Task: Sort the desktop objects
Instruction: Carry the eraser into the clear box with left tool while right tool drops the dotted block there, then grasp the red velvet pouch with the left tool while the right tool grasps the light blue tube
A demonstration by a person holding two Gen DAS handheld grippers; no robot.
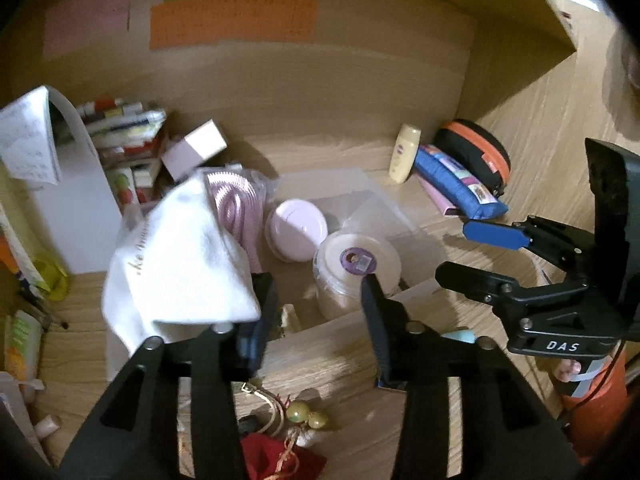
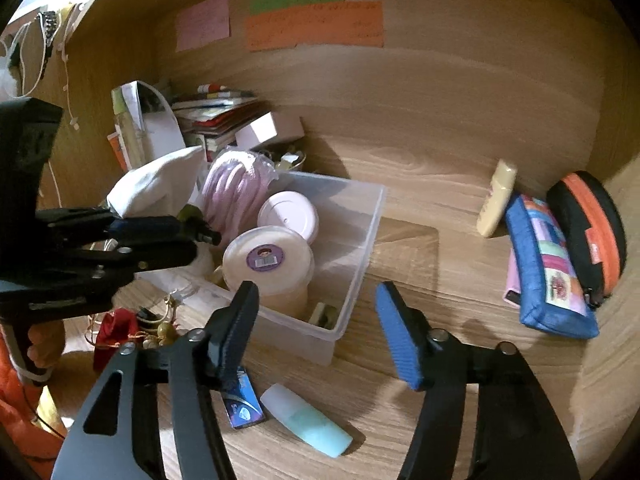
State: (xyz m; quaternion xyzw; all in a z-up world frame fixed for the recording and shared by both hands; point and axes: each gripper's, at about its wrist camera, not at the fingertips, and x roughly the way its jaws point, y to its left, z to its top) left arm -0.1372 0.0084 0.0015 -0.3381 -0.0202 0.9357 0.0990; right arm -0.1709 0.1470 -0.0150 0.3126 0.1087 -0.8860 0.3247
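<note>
A clear plastic bin (image 2: 360, 240) stands on the wooden desk. It holds a beige jar with a purple sticker (image 2: 268, 258), a pink-lidded jar (image 2: 288, 210) and a pink coiled item (image 2: 236, 192). My left gripper (image 1: 316, 296) is open over the bin's near side, with a white cloth pouch (image 1: 180, 264) draped against its left finger. It also shows in the right wrist view (image 2: 192, 236). My right gripper (image 2: 316, 320) is open and empty above the desk by the bin's front corner. A mint tube (image 2: 306, 420) and a small blue packet (image 2: 242, 402) lie below it.
A yellow bottle (image 2: 496, 204), a blue patchwork pouch (image 2: 548, 264) and an orange-black case (image 2: 592, 232) lie at the right. Books and a pink box (image 2: 268, 130) are stacked at the back left. A red pouch with beads (image 1: 280, 452) lies in front.
</note>
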